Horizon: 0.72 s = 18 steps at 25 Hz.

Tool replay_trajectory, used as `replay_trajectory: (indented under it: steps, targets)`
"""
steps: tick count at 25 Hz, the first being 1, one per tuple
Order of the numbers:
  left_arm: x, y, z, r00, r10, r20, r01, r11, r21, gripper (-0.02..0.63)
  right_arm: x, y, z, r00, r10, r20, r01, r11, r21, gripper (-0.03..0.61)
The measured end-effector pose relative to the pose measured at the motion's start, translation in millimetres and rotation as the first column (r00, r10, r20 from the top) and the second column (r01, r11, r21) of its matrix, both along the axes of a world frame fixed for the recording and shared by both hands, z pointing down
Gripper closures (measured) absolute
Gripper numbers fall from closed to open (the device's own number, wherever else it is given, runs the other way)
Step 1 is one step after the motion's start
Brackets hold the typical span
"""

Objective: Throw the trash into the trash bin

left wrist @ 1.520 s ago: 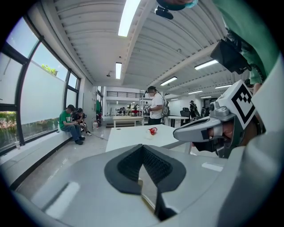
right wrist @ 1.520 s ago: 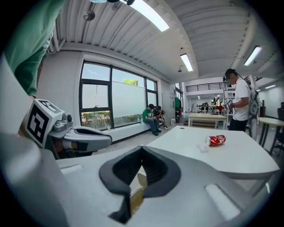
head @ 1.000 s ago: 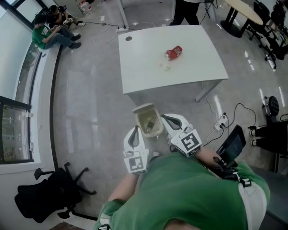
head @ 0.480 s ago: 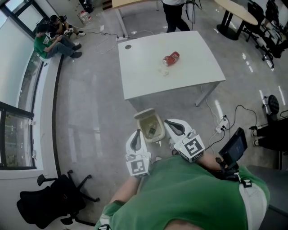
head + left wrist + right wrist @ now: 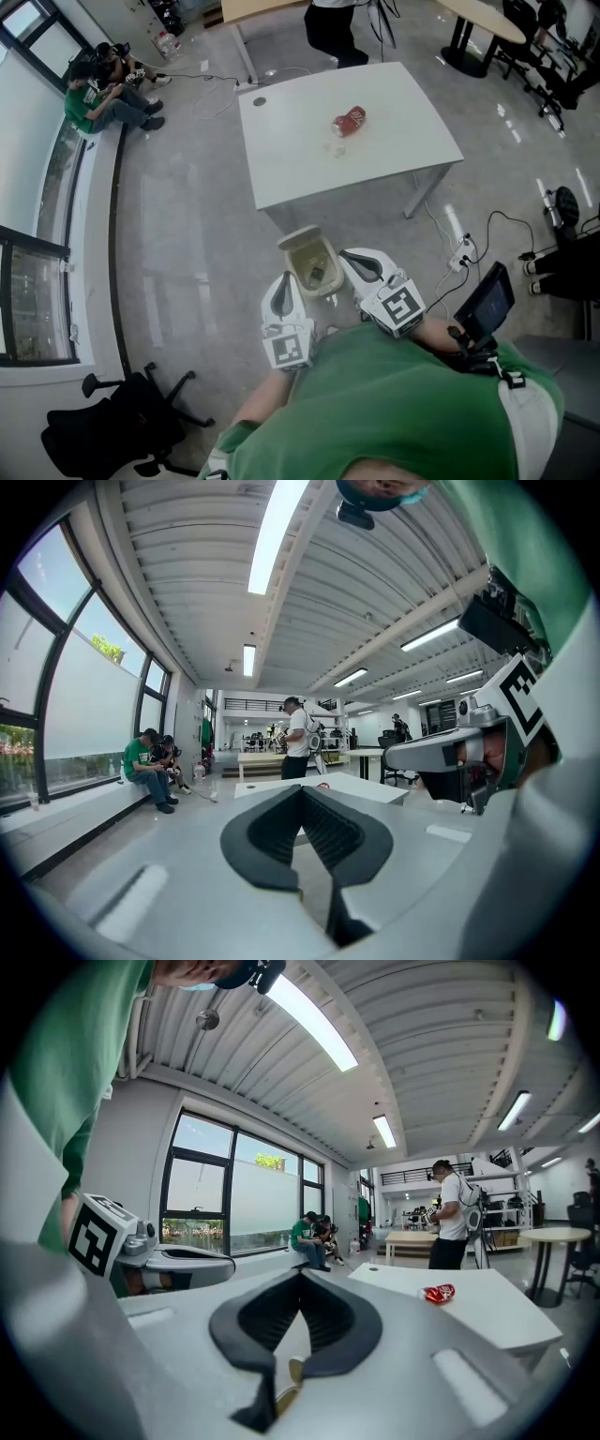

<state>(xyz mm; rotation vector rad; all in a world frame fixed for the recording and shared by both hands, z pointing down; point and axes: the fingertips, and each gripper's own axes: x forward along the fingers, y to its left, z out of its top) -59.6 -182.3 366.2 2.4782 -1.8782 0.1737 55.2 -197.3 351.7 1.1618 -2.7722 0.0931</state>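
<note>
- While the person in the green shirt (image 5: pixel 394 412) stands at the trash bin (image 5: pixel 302 239), both forearms reach forward from the body, each with a gripper held close to level.
- The left gripper (image 5: pixel 284 281) shows just left of the bin in the head view. Its marker cube (image 5: pixel 286 345) faces up, nearest the body.
- In the left gripper view its jaws are pressed together at the tips, with nothing between them.
- The right gripper (image 5: pixel 352 258) shows just right of the bin, angled slightly inward, and its marker cube (image 5: pixel 401 305) also faces up.
- In the right gripper view its two dark pads meet at the tips and carry nothing.
- The bin stands open on the grey floor (image 5: pixel 187 234) between the two grippers, just before the near edge of the white table (image 5: pixel 403 150). A small dark item (image 5: pixel 317 273) lies inside it.
- The trash, a red can (image 5: pixel 350 120), lies on its side near the middle of the table, well apart from both grippers. A pale crumpled scrap (image 5: pixel 337 149) lies just beside it.
- Across the table a person (image 5: pixel 450 1213) stands, and two more people (image 5: pixel 103 89) sit by the window.
</note>
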Motion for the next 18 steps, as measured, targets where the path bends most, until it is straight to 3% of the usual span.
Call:
replay_trajectory:
  steps: [4, 18]
  targets:
    - [-3.8, 0.4, -0.6, 1.000, 0.008, -0.027, -0.008, 1.000, 0.013, 0.607, -2.5, 2.2, 1.2, 1.000, 0.005, -0.016, -0.005, 1.000, 0.007, 0.575]
    - [-5.2, 7.9, 3.2, 0.999, 0.038, -0.012, -0.038, 0.999, -0.013, 0.607, -1.6, 7.6, -3.0, 0.998, 0.056, -0.007, -0.056, 0.998, 0.007, 0.575]
